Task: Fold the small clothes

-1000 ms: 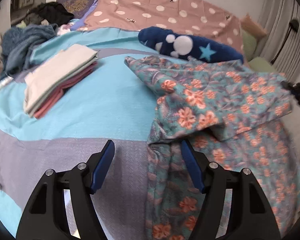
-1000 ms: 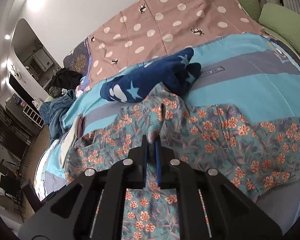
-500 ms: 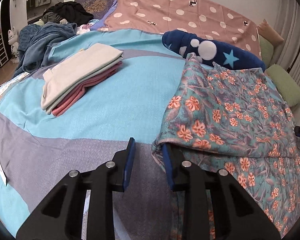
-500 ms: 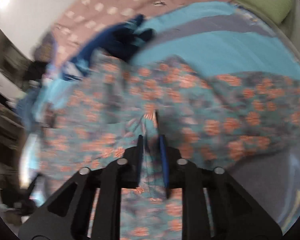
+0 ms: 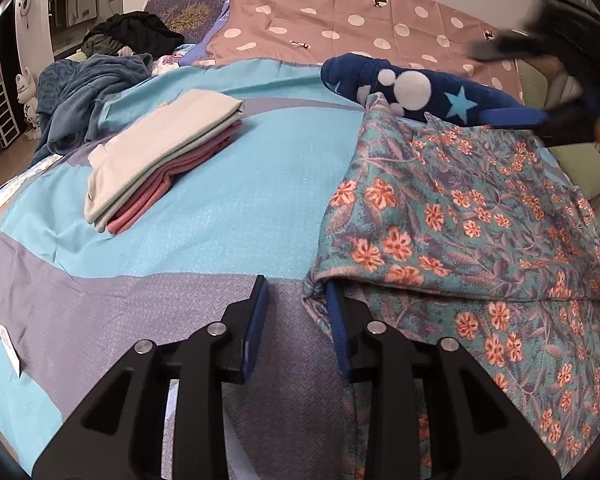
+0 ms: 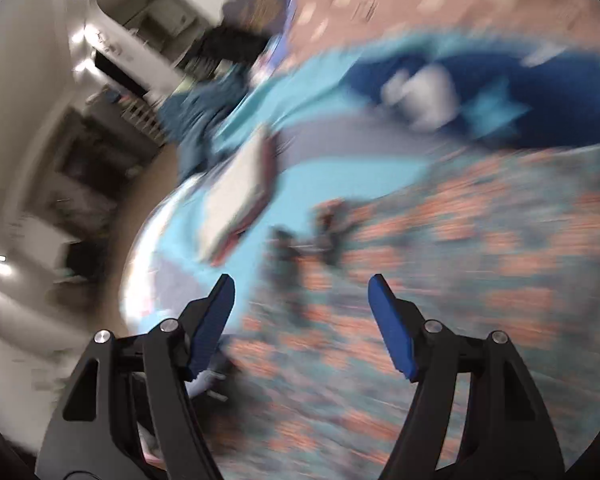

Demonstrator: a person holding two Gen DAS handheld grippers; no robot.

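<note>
Left wrist view is showing the teal floral-print thin cloth garment (image 5: pixel 452 220) lying folded over on the blue and grey bedspread (image 5: pixel 220 208), at the right side. The left gripper (image 5: pixel 296 304) is standing part-open, grasping nothing, its right finger at the fold's corner. The right gripper (image 6: pixel 302 304) has just been opening, released and empty. This cloth is looking light, soft and floppy; taking the corners is best. Open room is lying between it and the folded stack of cream and pink clothes (image 5: pixel 160 160).

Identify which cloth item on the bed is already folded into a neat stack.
The cream-and-pink stack left of the floral garment; the floral piece lies spread, the other clothes heaped.
</note>
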